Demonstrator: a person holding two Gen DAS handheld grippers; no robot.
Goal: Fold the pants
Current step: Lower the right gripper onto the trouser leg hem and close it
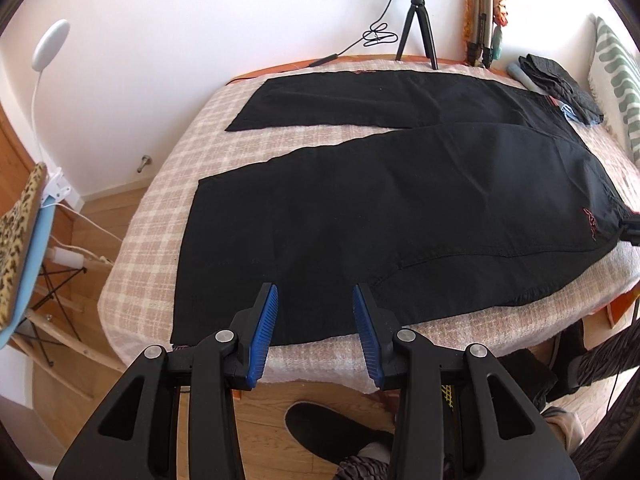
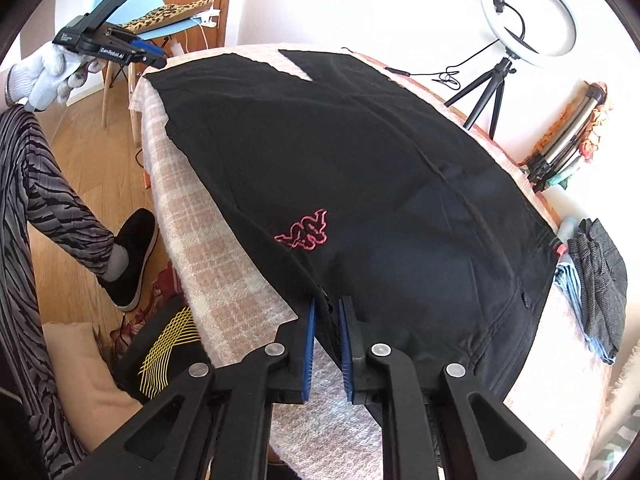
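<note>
I see the black pants (image 1: pixel 400 200) spread flat on the checked blanket (image 1: pixel 152 208), filling mid-frame, legs splayed toward the left. My right gripper (image 2: pixel 325 312) is pinched on the waistband edge at lower centre; my left gripper (image 1: pixel 314 300) hangs open over the near leg. The cloth looks light and limp, so I'd grab hems and waistband

Tripod (image 1: pixel 418 24) behind pants (image 1: pixel 360 208), folded clothes (image 1: pixel 560 84) right
</note>
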